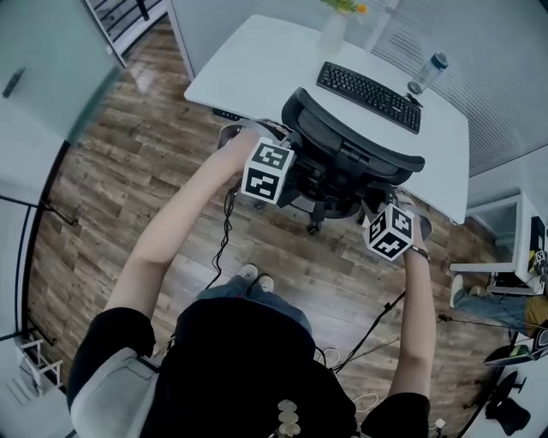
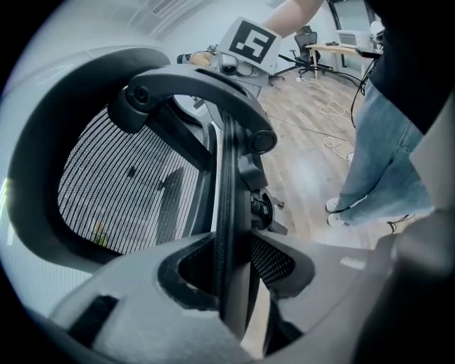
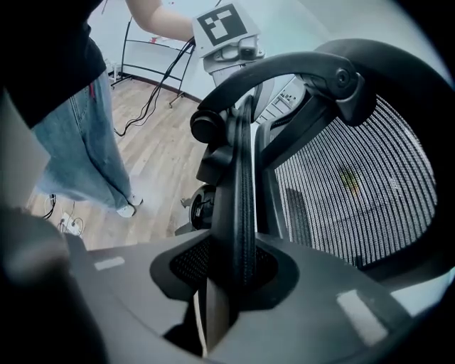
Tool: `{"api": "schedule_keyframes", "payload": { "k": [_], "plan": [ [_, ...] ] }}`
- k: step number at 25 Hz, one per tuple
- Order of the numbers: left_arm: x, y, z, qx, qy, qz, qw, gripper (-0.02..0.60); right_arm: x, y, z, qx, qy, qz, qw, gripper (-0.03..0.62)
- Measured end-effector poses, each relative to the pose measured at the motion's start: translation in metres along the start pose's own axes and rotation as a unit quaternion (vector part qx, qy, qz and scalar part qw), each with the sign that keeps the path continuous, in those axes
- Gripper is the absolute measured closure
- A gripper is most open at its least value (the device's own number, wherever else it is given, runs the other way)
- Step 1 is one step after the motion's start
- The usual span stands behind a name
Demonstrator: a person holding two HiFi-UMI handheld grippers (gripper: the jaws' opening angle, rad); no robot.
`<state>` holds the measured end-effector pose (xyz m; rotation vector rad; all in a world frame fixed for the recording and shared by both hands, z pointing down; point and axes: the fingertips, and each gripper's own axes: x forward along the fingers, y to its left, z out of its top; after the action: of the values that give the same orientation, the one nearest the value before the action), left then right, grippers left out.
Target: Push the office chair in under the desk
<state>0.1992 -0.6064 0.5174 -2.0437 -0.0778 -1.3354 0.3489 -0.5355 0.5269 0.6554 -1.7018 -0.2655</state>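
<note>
A black mesh office chair stands at the front edge of the white desk, its back toward me. My left gripper is shut on the left edge of the chair's back frame. My right gripper is shut on the right edge. In the left gripper view the frame edge runs between the jaws of the left gripper, with the mesh to the left. In the right gripper view the frame edge is clamped in the right gripper, with the mesh to the right.
On the desk lie a black keyboard, a water bottle and a vase. Cables trail over the wooden floor by my feet. Another white table and someone's legs are at right.
</note>
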Motion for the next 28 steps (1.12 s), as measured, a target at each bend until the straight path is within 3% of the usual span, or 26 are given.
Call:
{"api": "schedule_keyframes", "payload": {
  "k": [28],
  "plan": [
    [0.018, 0.034, -0.008, 0.003, -0.002, -0.001, 1.0000, 0.439, 0.018, -0.033, -0.008, 0.001, -0.002, -0.002, 1.000, 0.490]
  ]
}}
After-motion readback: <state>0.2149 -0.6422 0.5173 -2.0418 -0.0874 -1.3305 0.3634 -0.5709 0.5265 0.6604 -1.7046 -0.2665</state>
